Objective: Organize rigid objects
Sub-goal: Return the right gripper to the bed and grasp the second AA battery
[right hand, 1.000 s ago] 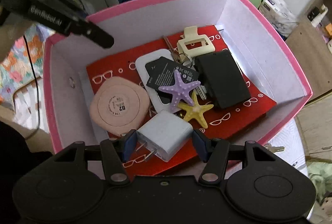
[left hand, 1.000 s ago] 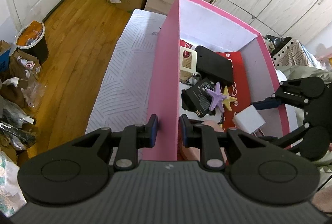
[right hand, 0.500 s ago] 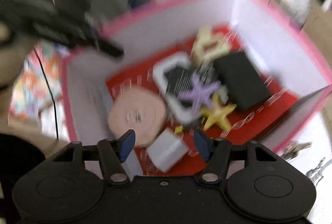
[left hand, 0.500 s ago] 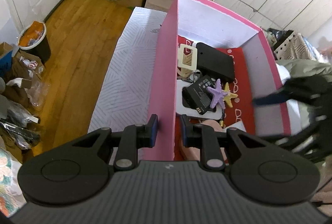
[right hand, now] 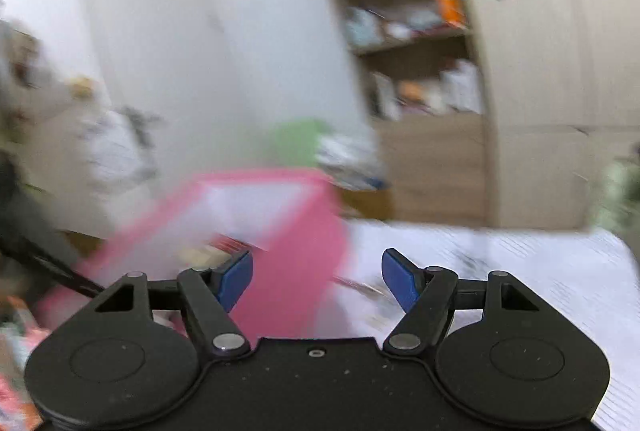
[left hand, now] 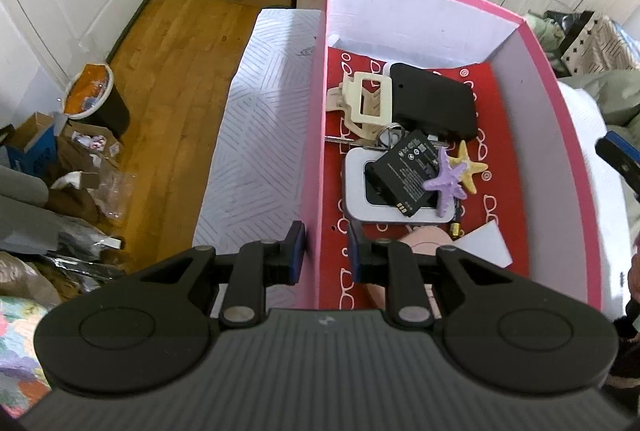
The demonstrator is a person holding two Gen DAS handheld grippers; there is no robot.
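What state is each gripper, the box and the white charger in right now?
left gripper: shut on the pink box wall.
right gripper: open, empty, jaws just been opening.
pink box: open-topped, holding items.
white charger: lying loose in the box.

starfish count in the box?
2. Purple starfish lies on the black battery; yellow starfish touches it on the right. Others could be hidden under the clutter.

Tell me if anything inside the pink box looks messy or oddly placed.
Yes. In the pink cardboard box, things lie heaped: a black battery sits askew on a white-rimmed device, and a purple starfish overlaps a yellow starfish.
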